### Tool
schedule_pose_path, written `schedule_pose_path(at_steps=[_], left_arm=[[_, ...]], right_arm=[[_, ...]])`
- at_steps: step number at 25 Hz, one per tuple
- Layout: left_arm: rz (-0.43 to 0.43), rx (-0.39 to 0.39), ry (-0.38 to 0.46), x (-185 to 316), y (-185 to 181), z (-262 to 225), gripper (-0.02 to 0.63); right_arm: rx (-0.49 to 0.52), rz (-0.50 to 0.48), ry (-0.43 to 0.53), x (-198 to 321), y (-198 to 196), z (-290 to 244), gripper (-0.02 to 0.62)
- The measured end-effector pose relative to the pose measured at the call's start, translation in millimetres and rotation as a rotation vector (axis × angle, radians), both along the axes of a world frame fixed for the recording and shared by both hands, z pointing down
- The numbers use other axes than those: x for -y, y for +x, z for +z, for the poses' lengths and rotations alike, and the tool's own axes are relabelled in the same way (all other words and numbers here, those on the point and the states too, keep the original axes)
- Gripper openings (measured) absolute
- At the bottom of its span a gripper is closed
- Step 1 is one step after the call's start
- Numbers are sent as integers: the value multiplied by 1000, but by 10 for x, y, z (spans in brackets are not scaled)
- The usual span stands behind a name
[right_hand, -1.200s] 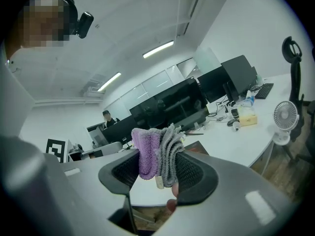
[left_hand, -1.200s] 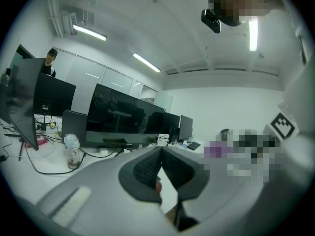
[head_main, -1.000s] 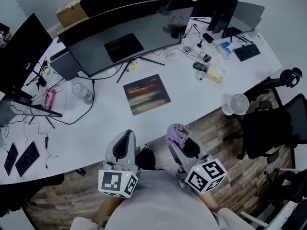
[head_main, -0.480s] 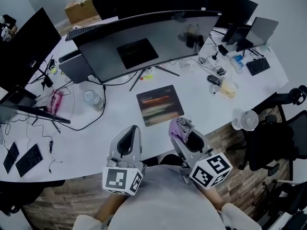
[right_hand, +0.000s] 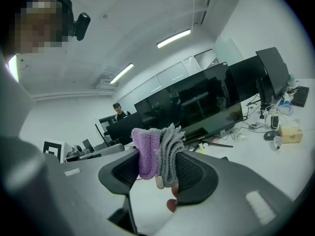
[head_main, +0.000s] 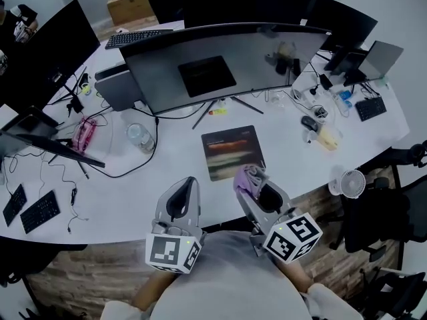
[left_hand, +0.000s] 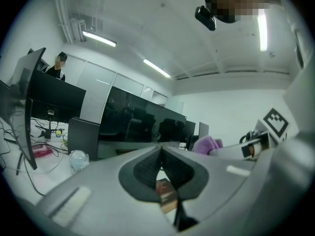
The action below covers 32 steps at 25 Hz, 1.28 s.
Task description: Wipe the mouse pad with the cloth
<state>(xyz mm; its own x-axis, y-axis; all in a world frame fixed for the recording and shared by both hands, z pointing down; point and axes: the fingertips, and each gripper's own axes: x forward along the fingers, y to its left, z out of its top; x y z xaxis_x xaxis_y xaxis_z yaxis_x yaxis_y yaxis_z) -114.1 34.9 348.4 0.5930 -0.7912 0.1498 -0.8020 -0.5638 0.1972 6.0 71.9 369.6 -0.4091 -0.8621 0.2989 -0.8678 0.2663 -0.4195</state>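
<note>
- Purple-and-grey cloth [right_hand: 157, 154] sat bunched in the right tongs [head_main: 252, 180], which were clamped tight on it over the counter's [head_main: 167, 179] near edge.
- Left tongs [left_hand: 160, 154] were pressed closed, gripping nothing.
- Mouse pad [head_main: 231, 152] lay just beyond, loose on the counter; with nothing pinning it, a wipe could drag it along.
- Farther left stood a clear jar [head_main: 140, 137], contents unreadable.

- Left gripper [head_main: 187, 183] and right gripper [head_main: 248, 181]: matching pale grey moulded shells, broad at the rear and tapering to rounded tips.
- Pads [left_hand: 146, 168]: black, finely ribbed, lining the jaws.
- Left marker cube [head_main: 167, 253] and right marker cube [head_main: 293, 239]: white faces with black square patterns.
- Worn: light grey top [head_main: 223, 282] and a small black head camera [left_hand: 205, 17].
</note>
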Motion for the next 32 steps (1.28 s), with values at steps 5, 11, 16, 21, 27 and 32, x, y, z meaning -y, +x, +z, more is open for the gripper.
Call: schedule_pose_path(at_steps=[5,11,16,21,27,32], left_arm=[[-32,15,9,55,48,12,0],[-83,36,2,168,99,64,0],[-132,52,-3,317,203,102,0],[-177,56,-6,492,304,94,0],[-203,60,-22,658,409,156,0],[-217,62,-25,746,459,198,0]], right_arm=[[14,-45,-4,126,24,57,201],[33,-101,-14,359,88,140,201],[60,-156,-37,587,153,265,201],[88,-213,-72,829,172,380,201],[102,-248,-114,1094,219,535,201],[109,-266,-146,1239,242,667,201]])
